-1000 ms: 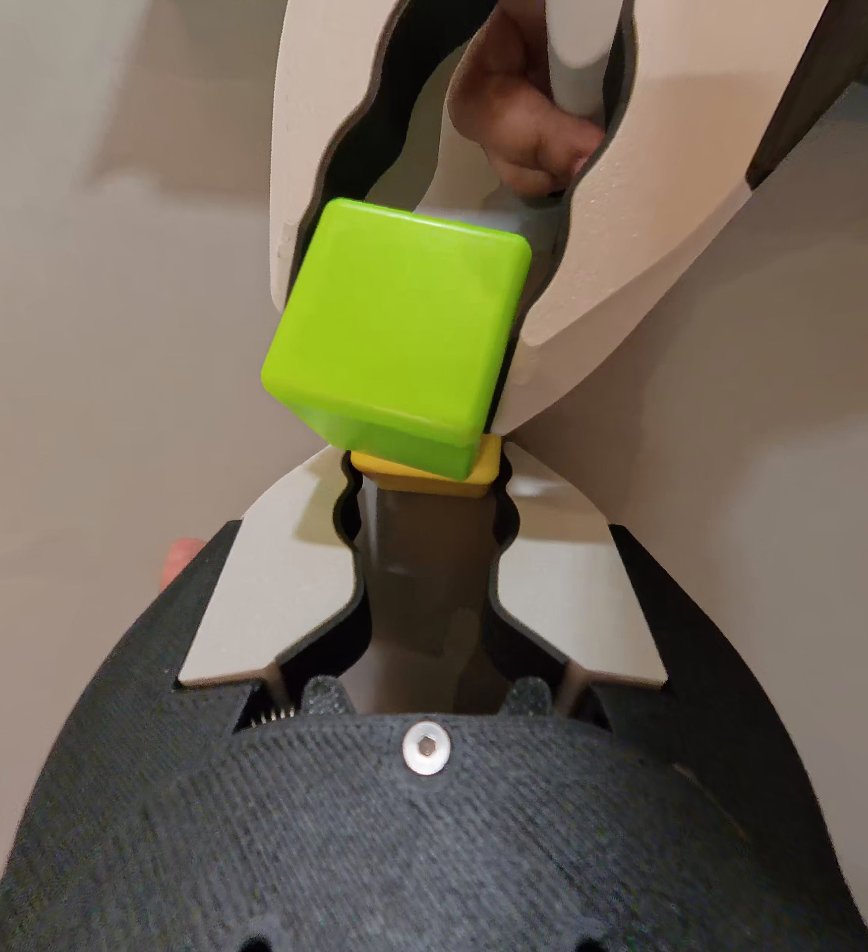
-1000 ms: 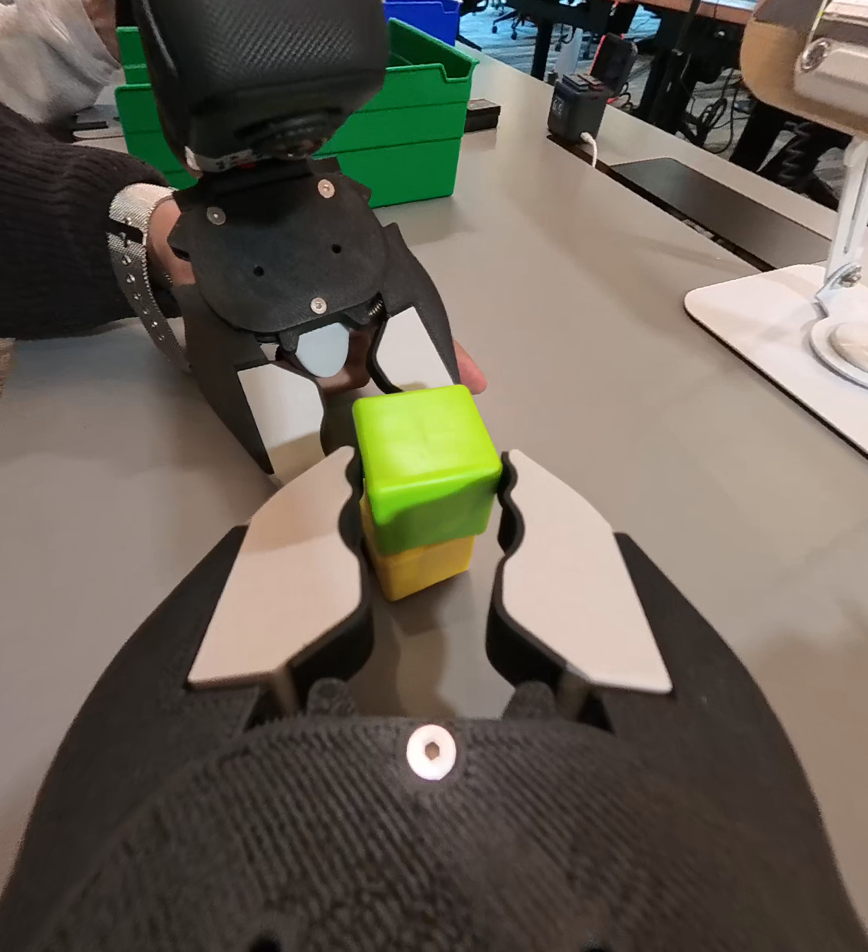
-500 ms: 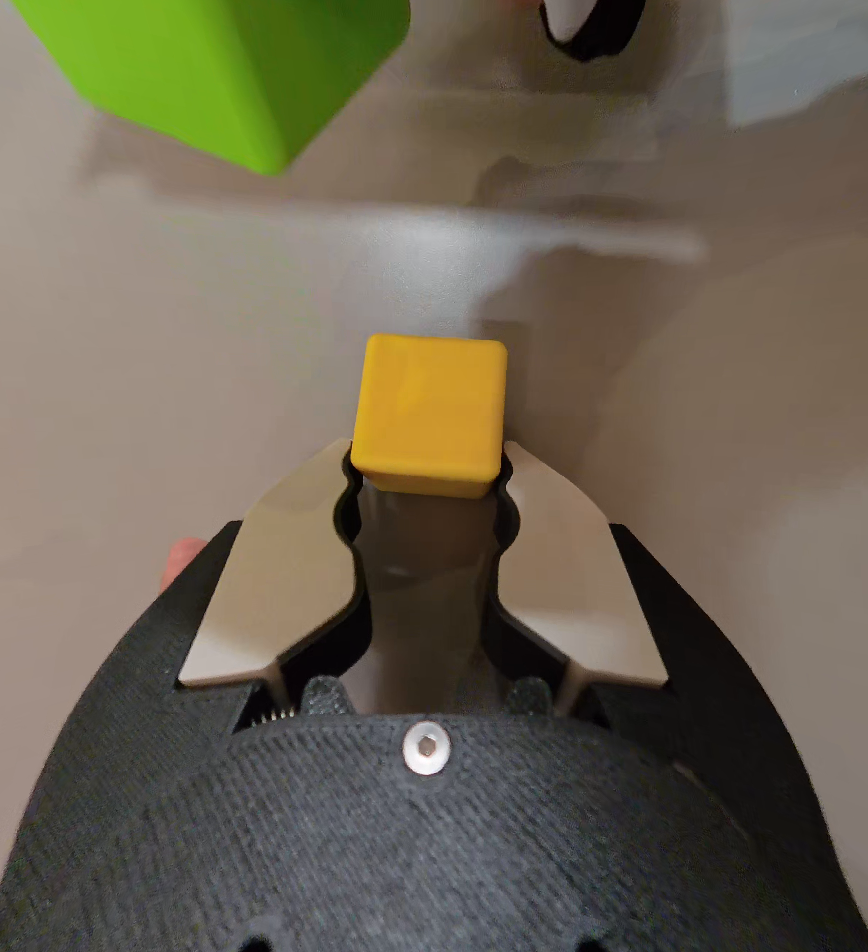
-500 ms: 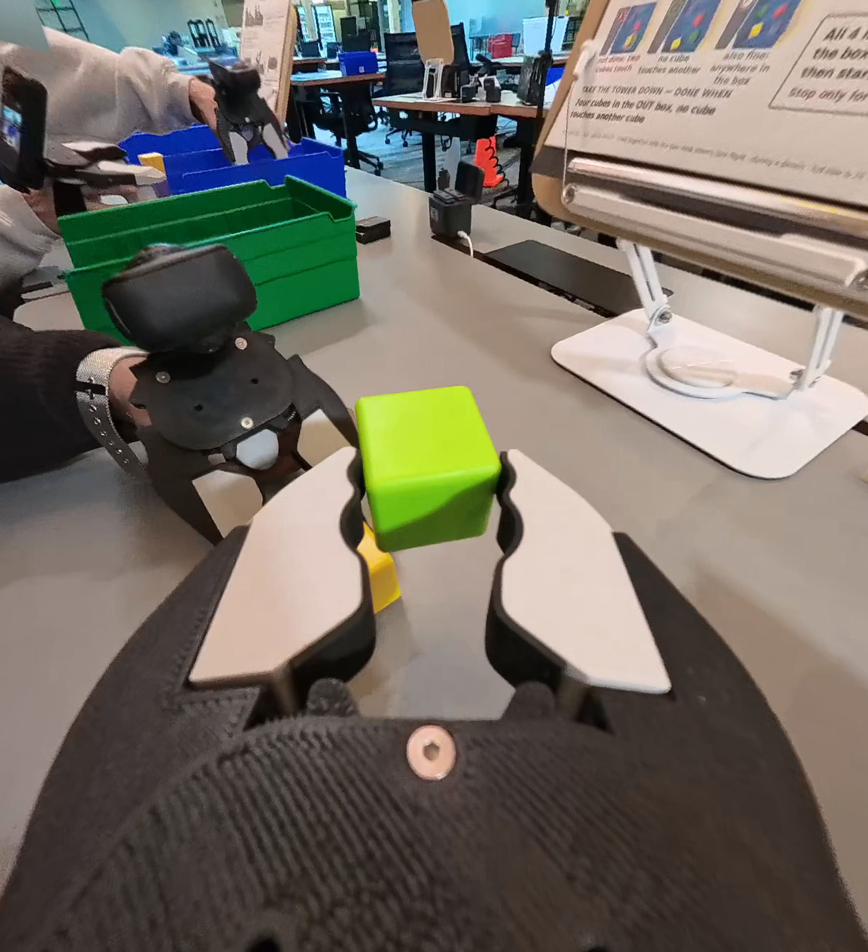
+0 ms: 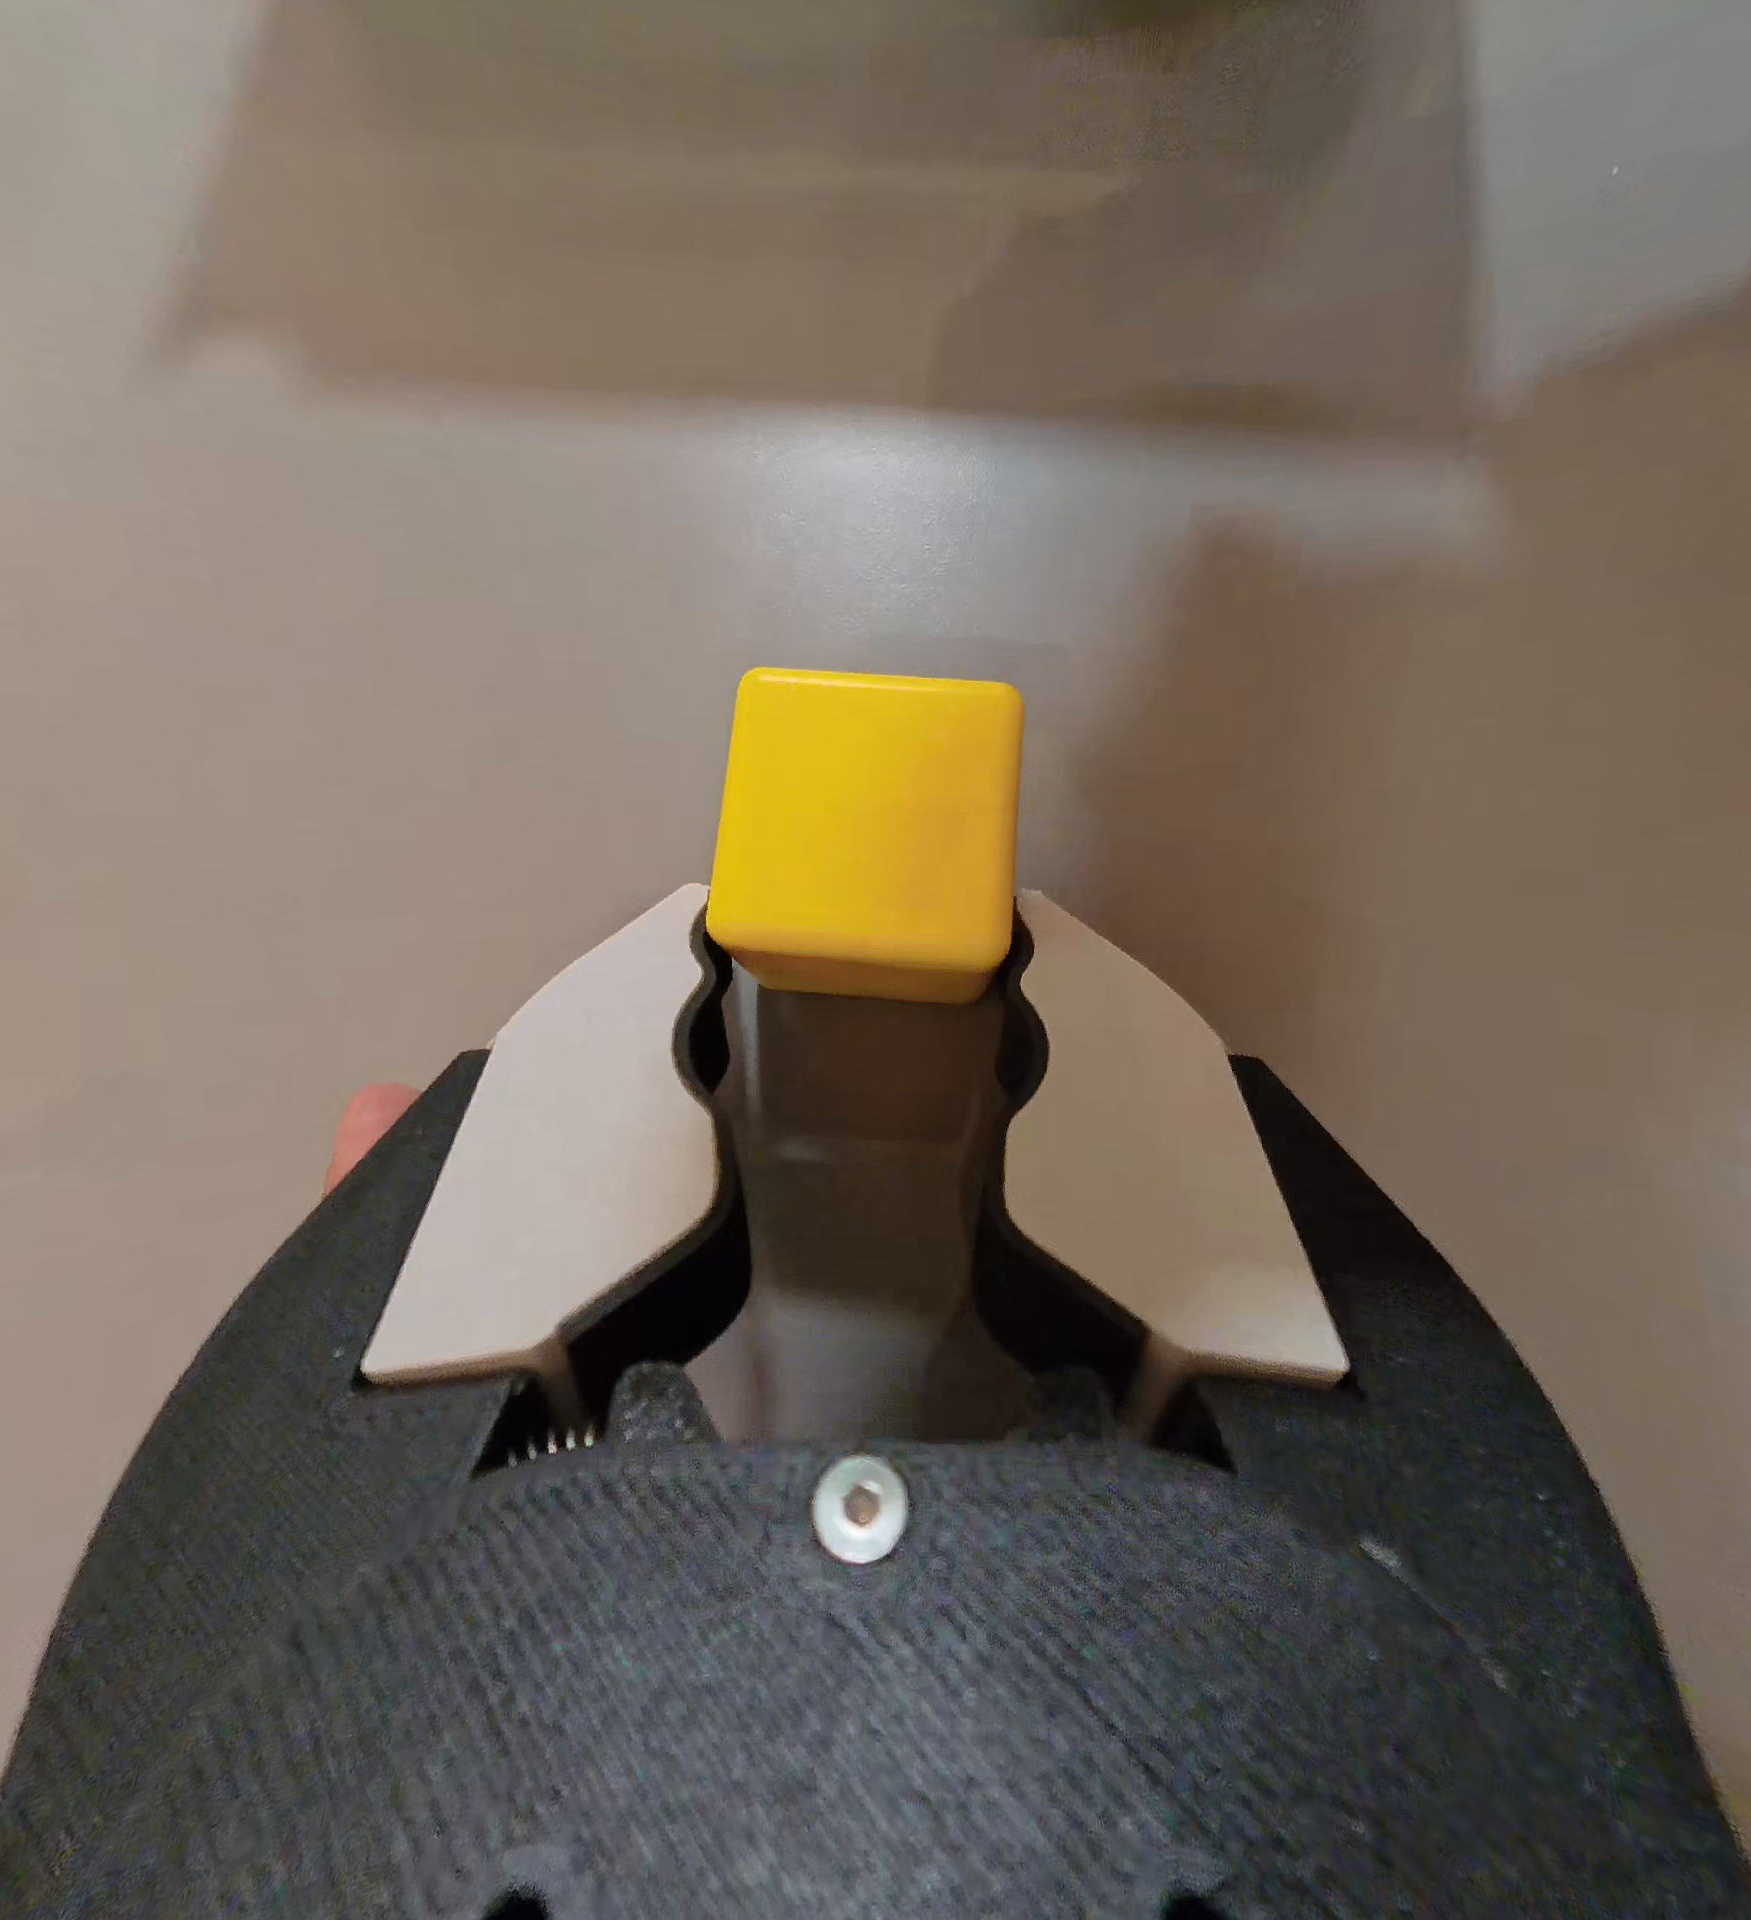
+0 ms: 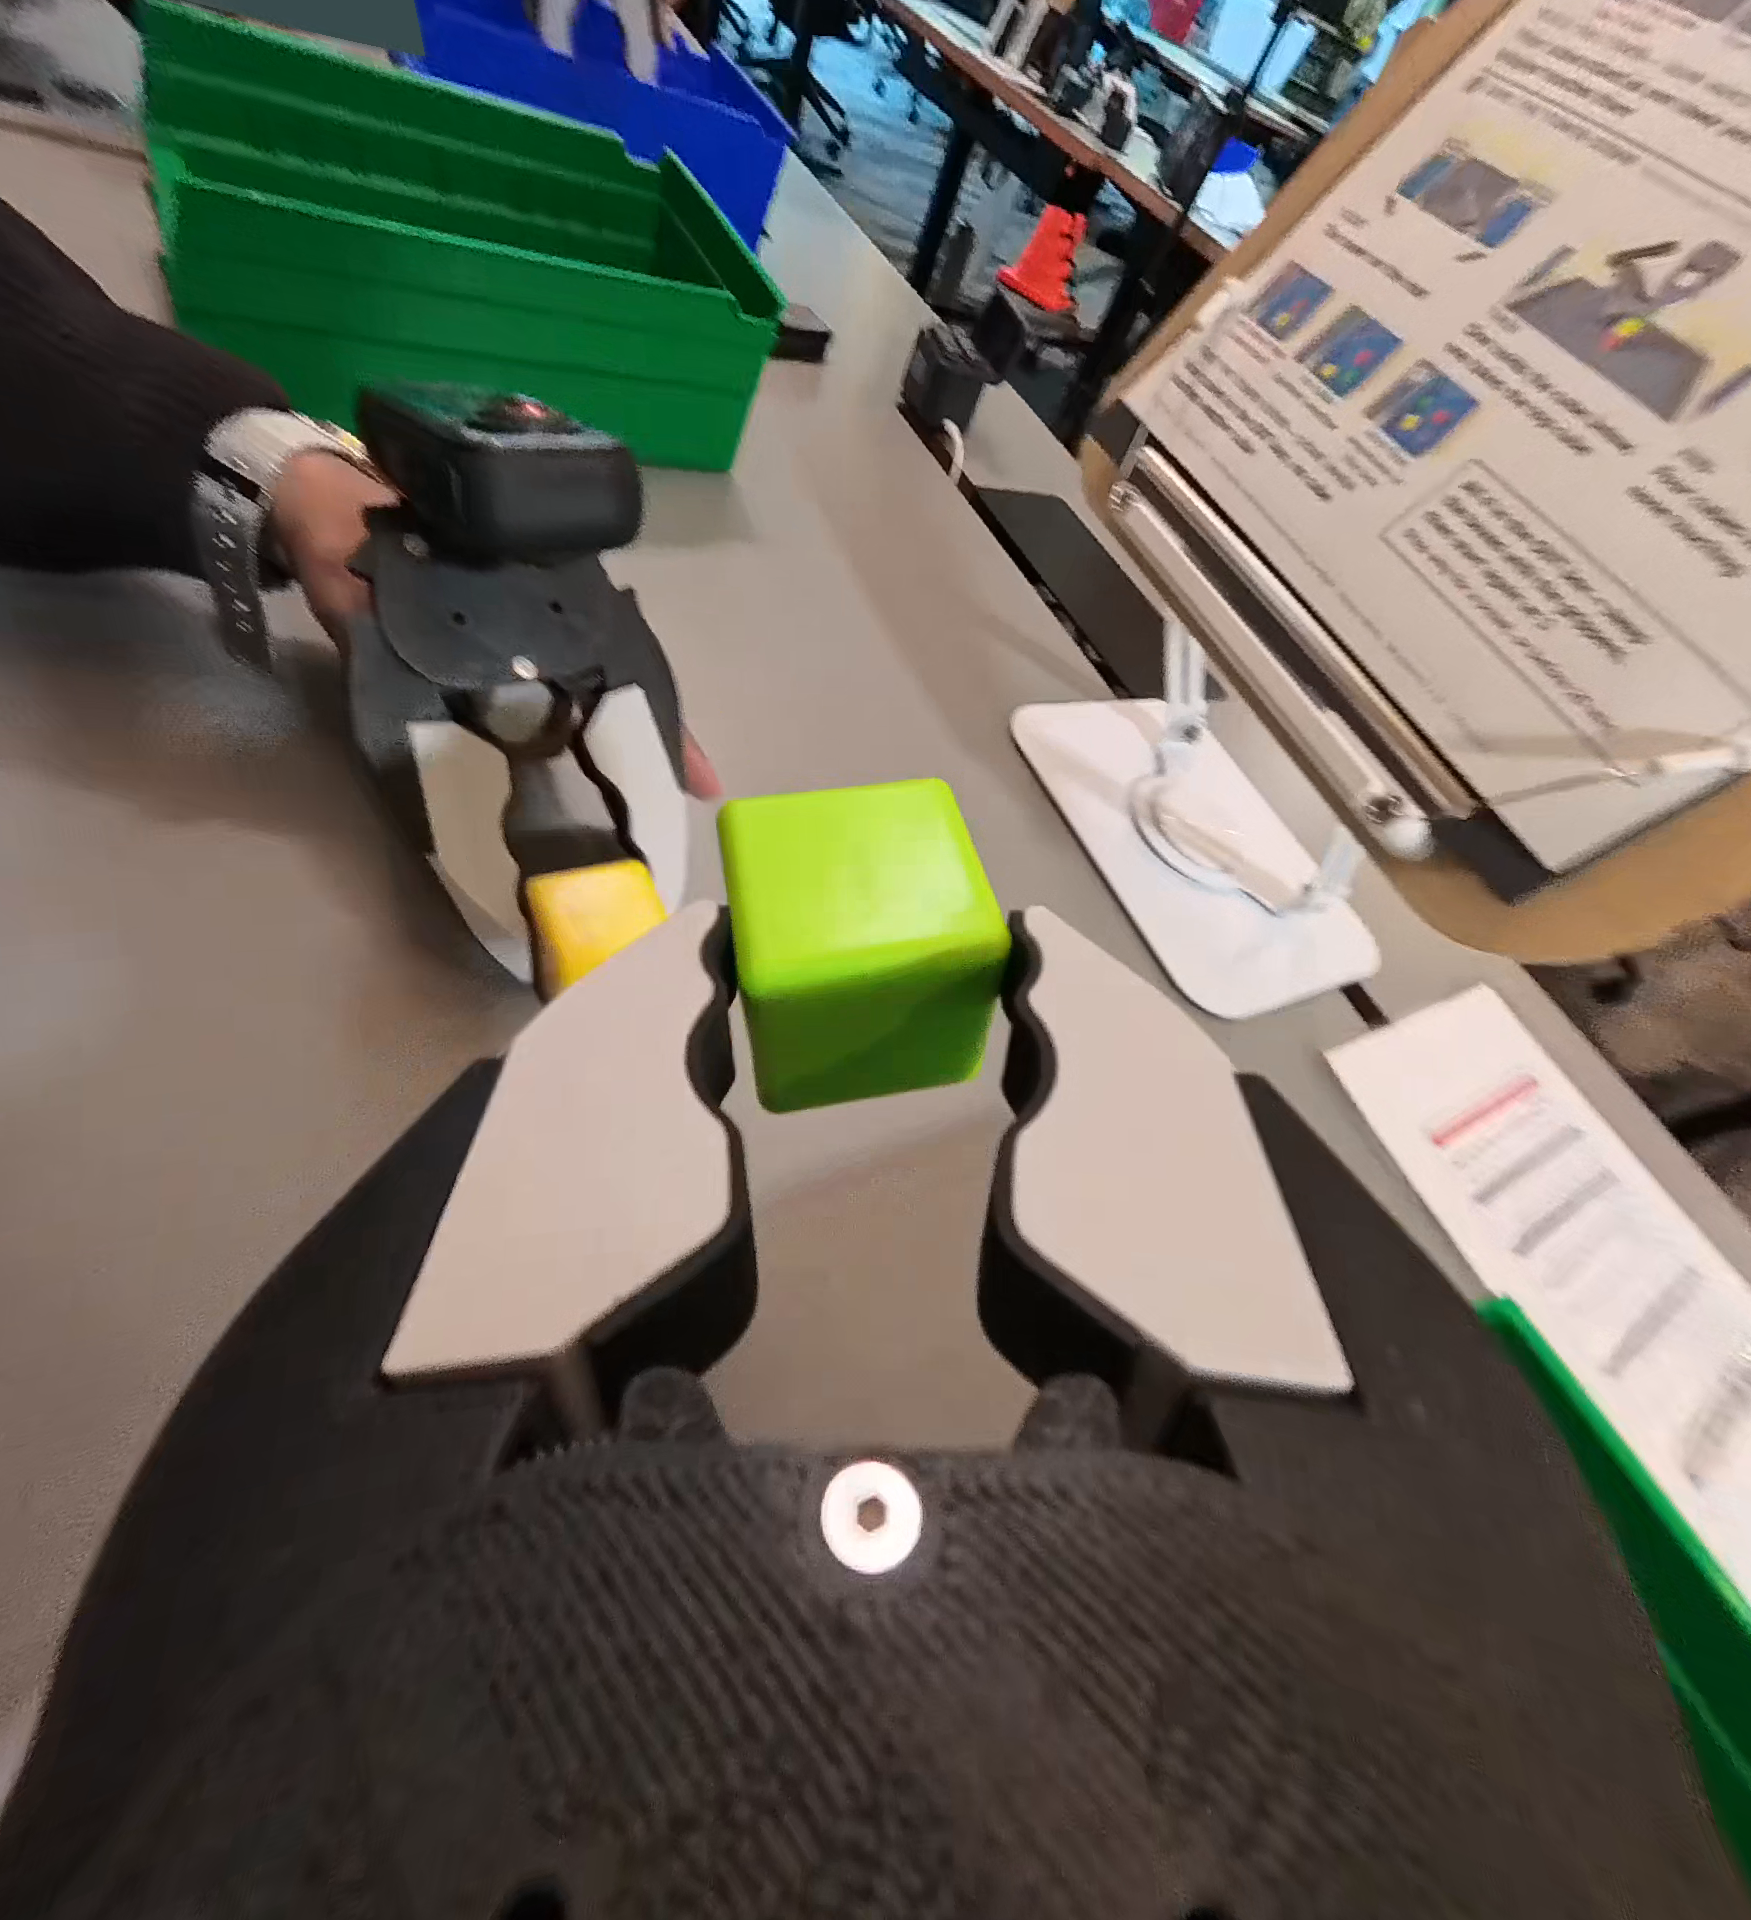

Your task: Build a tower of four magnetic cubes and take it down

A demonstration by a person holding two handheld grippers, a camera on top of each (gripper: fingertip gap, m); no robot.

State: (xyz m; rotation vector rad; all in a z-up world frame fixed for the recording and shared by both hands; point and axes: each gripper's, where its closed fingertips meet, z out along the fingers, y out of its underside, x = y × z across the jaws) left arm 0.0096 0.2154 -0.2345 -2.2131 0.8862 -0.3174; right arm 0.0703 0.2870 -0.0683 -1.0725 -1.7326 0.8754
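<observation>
Grey table (image 6: 102, 1039) carries everything; at its far edge a stack of green bins (image 6: 455, 281) with a blue bin (image 6: 632, 114) behind, to the right a tilted instruction board (image 6: 1536, 436) on a white stand (image 6: 1203, 873), and a printed sheet (image 6: 1577, 1226) near the right rim beside another green bin edge (image 6: 1681, 1621). Right gripper (image 6: 866, 940) has its jaws closed on the green cube (image 6: 860, 935), held clear of the table and off to the right of the left gripper (image 6: 580, 914). Left gripper (image 5: 860, 935) has its jaws pressed against both sides of the yellow cube (image 5: 866, 821), which appears to sit on the table, though the contact underneath is hidden. Change over the last second: green cube was stacked on the yellow one, then lifted off; in the left wrist view it has now left the frame entirely, so the yellow top face is bare. Stack is therefore separated, yellow cube has not shifted between the left jaws. A fingertip (image 5: 367, 1127) shows at the left gripper's edge.
</observation>
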